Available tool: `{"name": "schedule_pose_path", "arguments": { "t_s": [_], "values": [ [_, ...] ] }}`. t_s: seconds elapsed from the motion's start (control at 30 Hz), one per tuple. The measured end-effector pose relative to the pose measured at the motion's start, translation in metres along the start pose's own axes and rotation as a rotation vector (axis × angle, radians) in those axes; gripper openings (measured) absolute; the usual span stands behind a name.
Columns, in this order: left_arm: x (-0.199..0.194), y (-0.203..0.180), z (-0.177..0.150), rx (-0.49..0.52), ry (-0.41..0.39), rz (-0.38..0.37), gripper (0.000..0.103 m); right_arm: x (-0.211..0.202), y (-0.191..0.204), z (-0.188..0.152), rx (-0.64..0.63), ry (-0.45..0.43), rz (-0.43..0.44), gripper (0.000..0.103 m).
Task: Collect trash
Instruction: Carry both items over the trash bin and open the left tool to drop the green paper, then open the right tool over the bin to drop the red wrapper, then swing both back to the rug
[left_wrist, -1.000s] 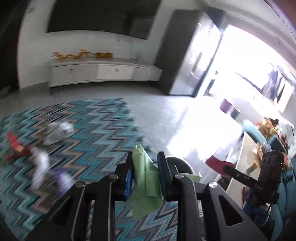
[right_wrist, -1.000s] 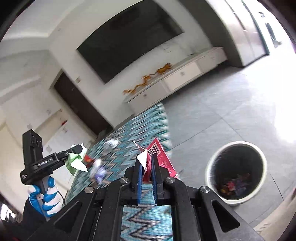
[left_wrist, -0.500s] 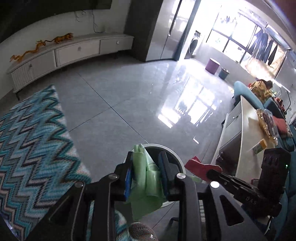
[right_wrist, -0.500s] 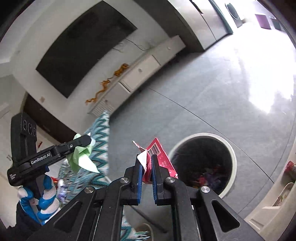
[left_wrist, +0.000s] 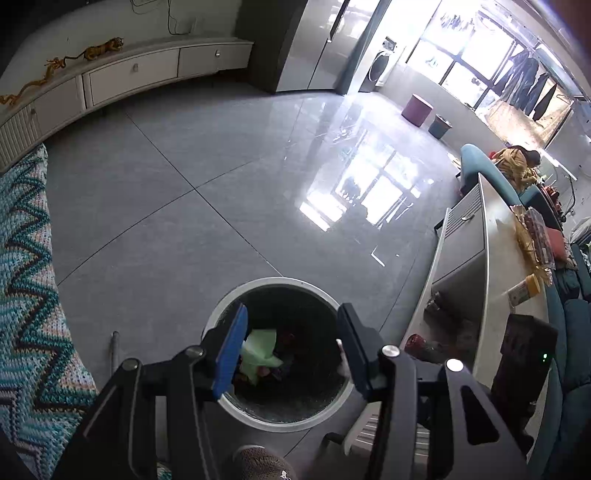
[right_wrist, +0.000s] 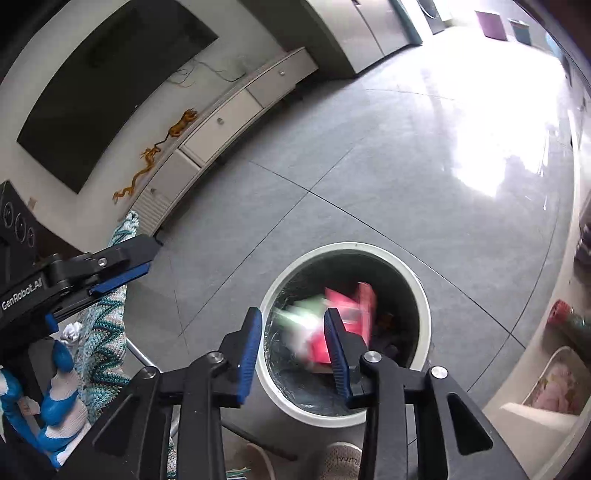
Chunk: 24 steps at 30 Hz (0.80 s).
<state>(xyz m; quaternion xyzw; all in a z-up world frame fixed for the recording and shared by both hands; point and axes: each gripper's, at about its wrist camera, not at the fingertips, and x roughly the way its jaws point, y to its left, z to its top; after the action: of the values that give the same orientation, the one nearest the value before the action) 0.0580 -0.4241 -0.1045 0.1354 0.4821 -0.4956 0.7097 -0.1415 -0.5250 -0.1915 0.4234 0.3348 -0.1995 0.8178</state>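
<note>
Left wrist: left gripper (left_wrist: 291, 343) open above bin rim (left_wrist: 258, 283).

Both wrist views look down into the bin (left_wrist: 221, 314).

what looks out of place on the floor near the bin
A crumpled white paper ball lies on the zigzag rug, outside the trash bin. A red-capped bottle lies on its side by the cabinet.
</note>
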Motion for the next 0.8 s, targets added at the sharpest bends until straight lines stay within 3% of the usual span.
{"name": "schedule_pose_path", "arguments": {
  "t_s": [0.3, 0.4, 0.5, 0.8],
  "values": [
    [-0.048, 0.000, -0.009, 0.006, -0.090, 0.083, 0.050, -0.032, 0.015, -0.003, 0.005, -0.064, 0.016, 0.045],
    [-0.072, -0.004, -0.013, 0.013, -0.139, 0.108, 0.061, -0.048, 0.030, -0.003, -0.021, -0.092, 0.021, 0.047],
    [-0.099, -0.007, -0.018, 0.028, -0.189, 0.123, 0.062, -0.068, 0.045, -0.005, -0.050, -0.126, 0.020, 0.053],
    [-0.187, 0.005, -0.042, 0.027, -0.322, 0.155, 0.069, -0.130, 0.097, -0.014, -0.149, -0.229, 0.048, 0.058]
  ]
}}
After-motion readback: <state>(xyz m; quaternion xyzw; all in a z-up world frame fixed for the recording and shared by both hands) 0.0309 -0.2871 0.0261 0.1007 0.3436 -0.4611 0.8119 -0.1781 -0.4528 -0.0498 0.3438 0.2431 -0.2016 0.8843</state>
